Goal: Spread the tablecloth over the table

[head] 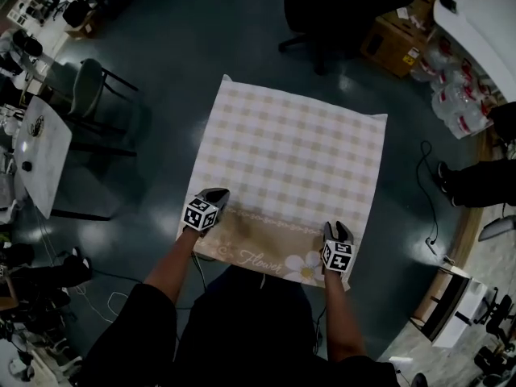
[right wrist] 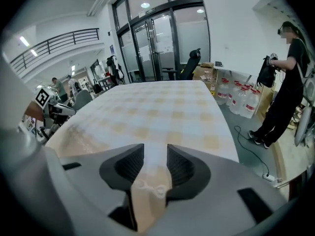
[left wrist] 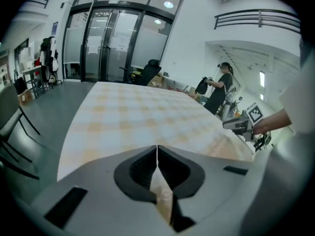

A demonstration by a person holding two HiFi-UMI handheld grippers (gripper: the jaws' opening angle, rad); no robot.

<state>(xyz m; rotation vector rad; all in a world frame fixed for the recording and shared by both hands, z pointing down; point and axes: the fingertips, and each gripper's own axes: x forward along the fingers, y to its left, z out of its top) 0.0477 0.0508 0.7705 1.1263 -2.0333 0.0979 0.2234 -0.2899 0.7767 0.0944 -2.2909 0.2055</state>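
Dark glossy floor (head: pixel 161 39) all round, lab/office clutter at the edges. Checked beige-white tablecloth (head: pixel 290 151) lies flat, stretching away from both sets of fingers to its far edge; tabletop under it is fully covered, none shows. Cloth looks near square, so long axis is hard to call. It sits a bit skewed in head view, far-left corner pointing up-frame, far-right corner lower. Tan border band with flower print and script runs along the near edge, from one set of fingers to the other; its overhang is partly cut off by the person's dark clothes and forearms.

Left gripper (head: pixel 214 193) at near-left corner: fingers together, clamped on the cloth edge, thin fold pinched between them. Right gripper (head: pixel 339 227) at near-right corner: fingers apart, border strip lying in the gap, pads not pressing it.

Beyond the fingers, past the far edge: black office chair (head: pixel 322 10), cardboard boxes (head: pixel 395 43), bagged water bottles (head: pixel 455 95). Right of the right fingers: bystander (right wrist: pixel 288 77) standing, cable (head: pixel 427 192) on floor. Left of the left fingers: grey chair (head: pixel 89 87), other bits too small to make out
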